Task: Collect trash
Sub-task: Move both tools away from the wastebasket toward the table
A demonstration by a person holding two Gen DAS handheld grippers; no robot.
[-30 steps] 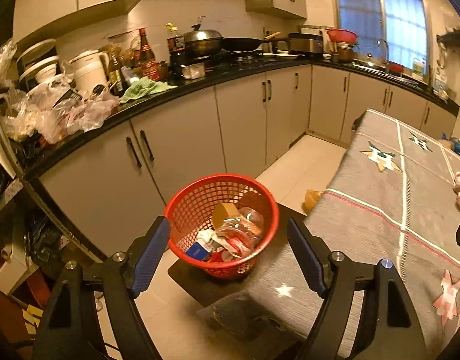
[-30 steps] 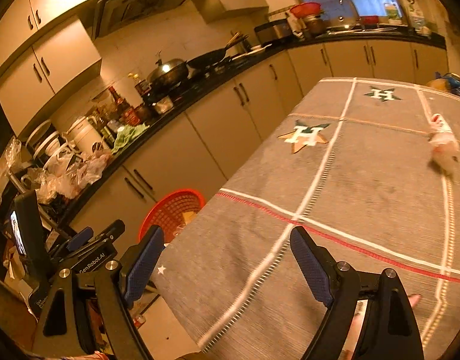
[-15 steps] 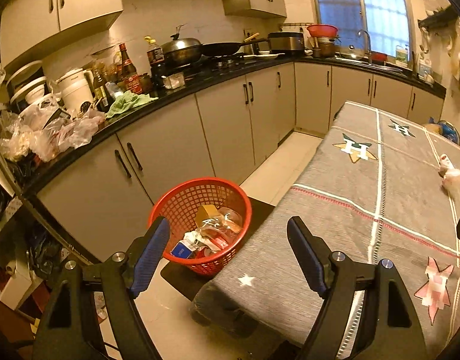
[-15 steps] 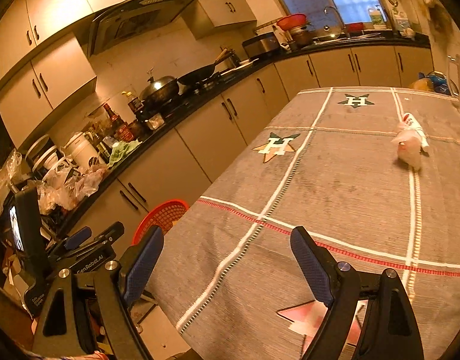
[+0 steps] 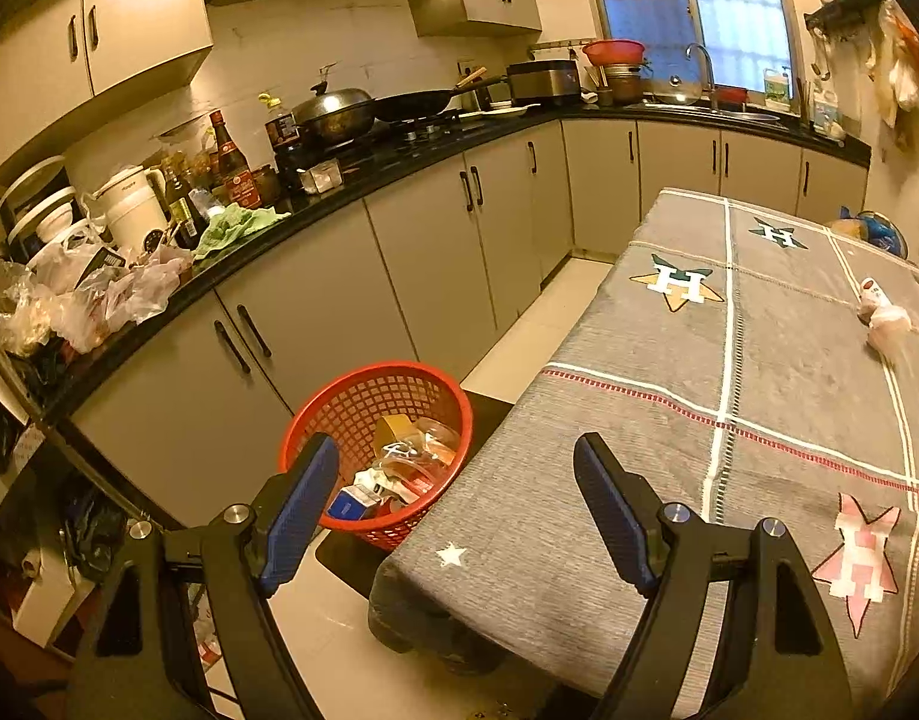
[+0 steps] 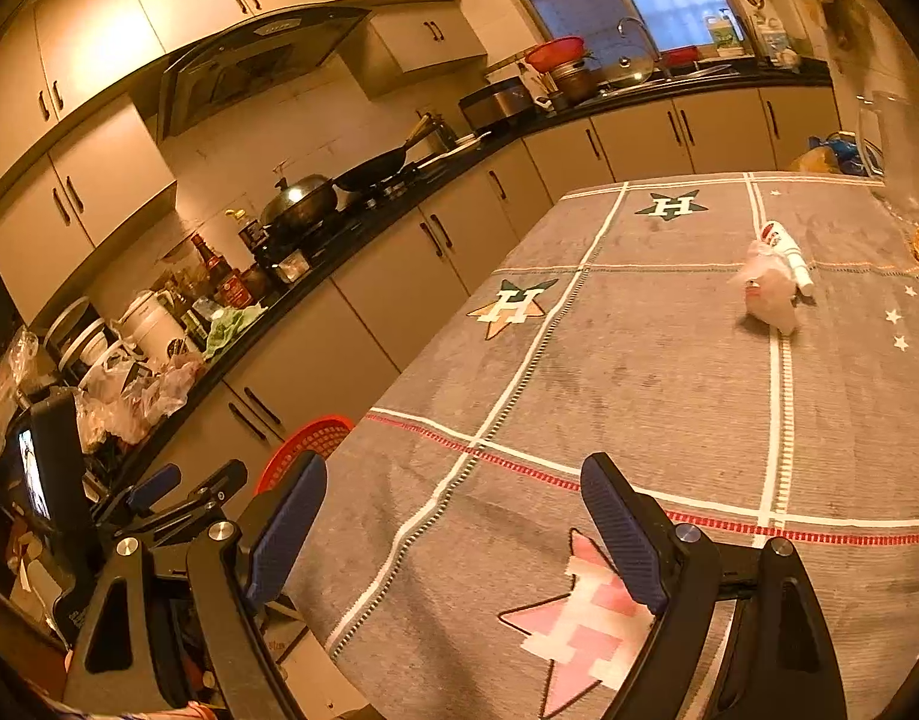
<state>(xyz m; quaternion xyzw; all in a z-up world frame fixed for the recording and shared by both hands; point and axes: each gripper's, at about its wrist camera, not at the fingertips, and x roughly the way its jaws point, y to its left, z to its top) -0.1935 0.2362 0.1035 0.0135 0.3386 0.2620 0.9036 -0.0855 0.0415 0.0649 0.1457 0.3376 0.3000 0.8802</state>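
Observation:
A red mesh basket (image 5: 339,405) stands on a dark stool beside the table's near corner, holding several wrappers and packets; its rim (image 6: 315,432) peeks past the table edge in the right wrist view. Far across the grey cloth lies a crumpled pale plastic bag with a white tube (image 6: 771,282), also at the right edge (image 5: 885,321) of the left wrist view. My left gripper (image 5: 456,498) is open and empty over the basket and table corner. My right gripper (image 6: 453,522) is open and empty above the near part of the table.
The table (image 6: 639,372) wears a grey cloth with star patches. A black counter (image 5: 399,162) along the wall carries a wok, bottles, a kettle and plastic bags. A clear jug (image 6: 897,150) and bagged items stand at the table's far right. The left gripper's body (image 6: 159,492) shows low left.
Both views have slid rightward and back: the basket has shifted left and lower in the left wrist view, and more of the table and the far bag shows. Both jaws stayed wide.

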